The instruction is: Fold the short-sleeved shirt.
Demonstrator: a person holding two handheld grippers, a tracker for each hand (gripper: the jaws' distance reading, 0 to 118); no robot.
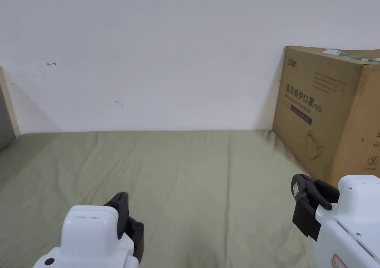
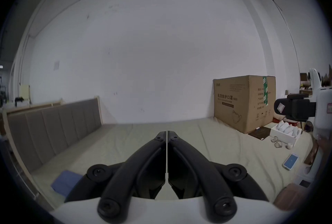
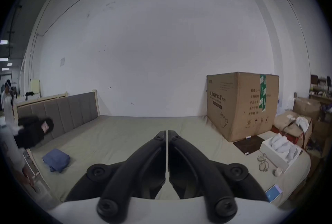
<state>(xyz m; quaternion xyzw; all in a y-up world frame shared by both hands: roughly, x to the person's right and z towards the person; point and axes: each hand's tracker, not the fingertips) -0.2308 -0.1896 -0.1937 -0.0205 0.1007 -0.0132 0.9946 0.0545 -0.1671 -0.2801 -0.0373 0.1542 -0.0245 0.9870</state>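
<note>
Left of both grippers [image 3: 167,131]: folded blue shirt [image 3: 56,159].

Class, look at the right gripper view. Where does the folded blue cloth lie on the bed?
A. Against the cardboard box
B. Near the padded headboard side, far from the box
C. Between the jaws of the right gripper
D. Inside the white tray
B: the folded blue cloth lies on the sheet by the headboard, across the bed from the cardboard box; the right gripper is shut and empty.
</note>
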